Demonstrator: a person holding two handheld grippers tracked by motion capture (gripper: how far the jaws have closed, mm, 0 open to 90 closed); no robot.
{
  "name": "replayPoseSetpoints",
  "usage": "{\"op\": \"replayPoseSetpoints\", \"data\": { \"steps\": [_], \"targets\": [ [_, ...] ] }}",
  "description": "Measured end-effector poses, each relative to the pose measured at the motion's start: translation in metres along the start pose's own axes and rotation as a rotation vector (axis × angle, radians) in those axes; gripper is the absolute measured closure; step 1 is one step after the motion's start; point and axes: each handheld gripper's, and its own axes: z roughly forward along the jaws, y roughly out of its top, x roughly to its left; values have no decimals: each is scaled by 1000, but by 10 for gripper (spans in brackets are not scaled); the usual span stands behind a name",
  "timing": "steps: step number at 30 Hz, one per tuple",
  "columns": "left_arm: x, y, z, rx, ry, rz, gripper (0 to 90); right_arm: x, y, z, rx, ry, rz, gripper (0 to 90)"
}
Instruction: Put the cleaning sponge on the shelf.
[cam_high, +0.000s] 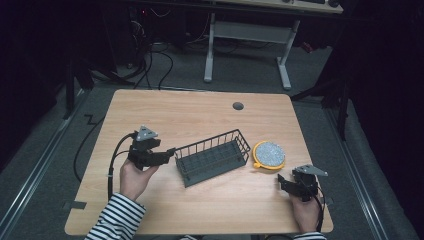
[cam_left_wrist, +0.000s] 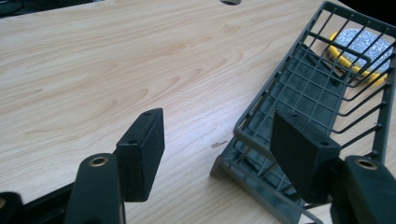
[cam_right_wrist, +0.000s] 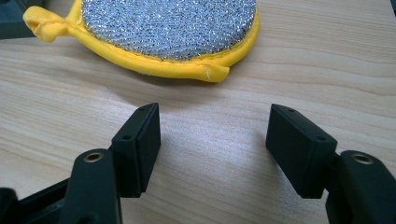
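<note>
Here the wire basket sits just beside the wide-open, empty left gripper

A light wooden tabletop stands on grey carpet; behind it a white-legged desk and black cables sit in dim, dark surroundings

A pale wooden bench with a dark round grommet; behind it, what looks like a white-legged desk and floor cables.
</note>
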Motion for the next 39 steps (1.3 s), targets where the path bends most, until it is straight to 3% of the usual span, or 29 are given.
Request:
{"op": "replayPoseSetpoints", "data": {
  "steps": [22,39],
  "targets": [
    [31,-41,-18,-5,27,-120,360,0,0,0,0,-1,0,357],
    [40,-74,-6,52,62,-167,352,0,0,0,1,-2,3,356]
  ]
}}
